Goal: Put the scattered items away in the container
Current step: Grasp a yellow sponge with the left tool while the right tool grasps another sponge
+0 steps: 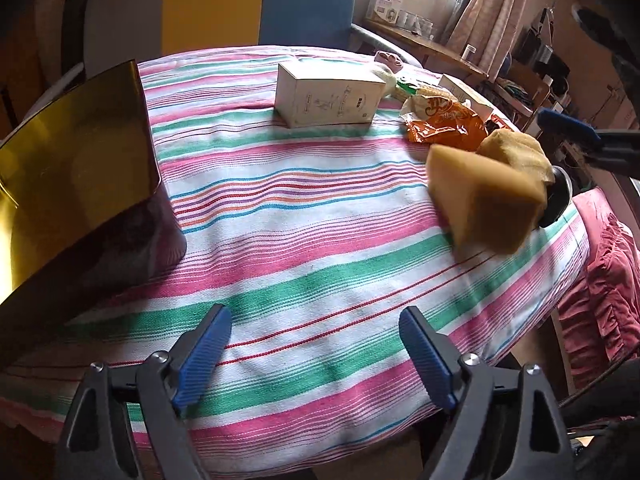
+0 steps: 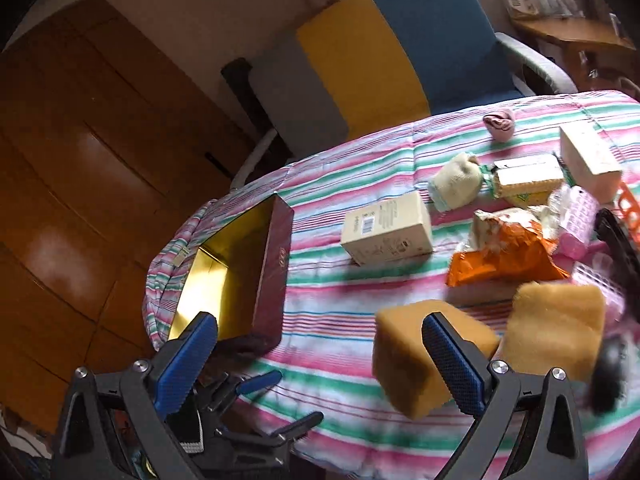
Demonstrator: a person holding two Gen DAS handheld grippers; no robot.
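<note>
While both claws gape empty: two yellow sponges (image 2: pixel 424 356), one white box (image 1: pixel 328 94), one gold-lined container (image 2: pixel 236 276).

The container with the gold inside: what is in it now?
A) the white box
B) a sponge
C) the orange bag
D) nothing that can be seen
D: in the right wrist view the container shows only its bare gold lining, while the sponge, white box and orange bag lie on the striped cloth.

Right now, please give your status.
Left gripper open, empty. Right gripper open, empty. Sponge loose on cloth, container open. White box between.
</note>
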